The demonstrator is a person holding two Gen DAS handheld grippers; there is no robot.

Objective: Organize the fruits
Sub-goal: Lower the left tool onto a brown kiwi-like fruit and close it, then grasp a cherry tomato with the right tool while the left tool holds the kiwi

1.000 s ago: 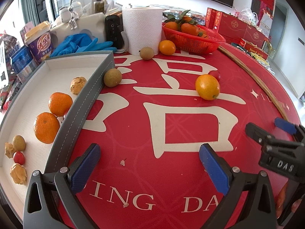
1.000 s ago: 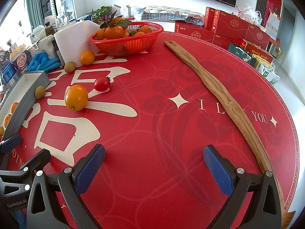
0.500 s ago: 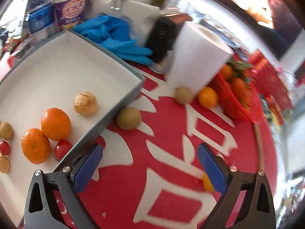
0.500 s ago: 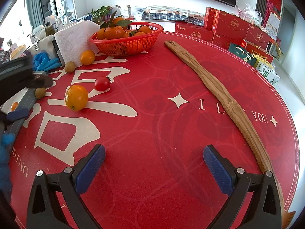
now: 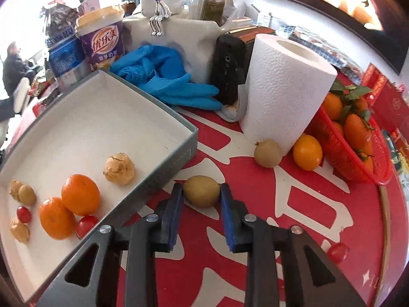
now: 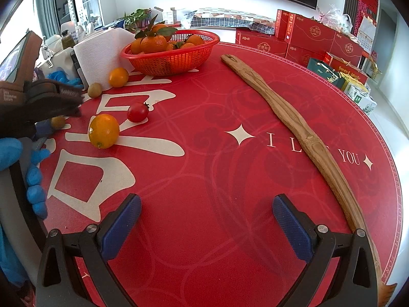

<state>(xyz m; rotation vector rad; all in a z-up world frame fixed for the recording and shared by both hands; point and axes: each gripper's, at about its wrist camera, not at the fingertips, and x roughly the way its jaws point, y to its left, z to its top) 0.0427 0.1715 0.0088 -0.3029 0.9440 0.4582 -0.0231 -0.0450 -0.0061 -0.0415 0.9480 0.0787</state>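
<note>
Now, in the left wrist view, a small brown-green fruit [image 5: 201, 191] is seen on the red desk [image 5: 294, 204] just beside the grey tray [image 5: 163, 176], framed by the left tongs [image 5: 202, 199], whose jaws are closing with both blue pads against its sides. A light, centred squeeze is judged best before the fruit is lifted over the tray wall. In the right wrist view, the right tongs [image 6: 204, 222] are held wide open over bare desk, nothing between them.
</note>
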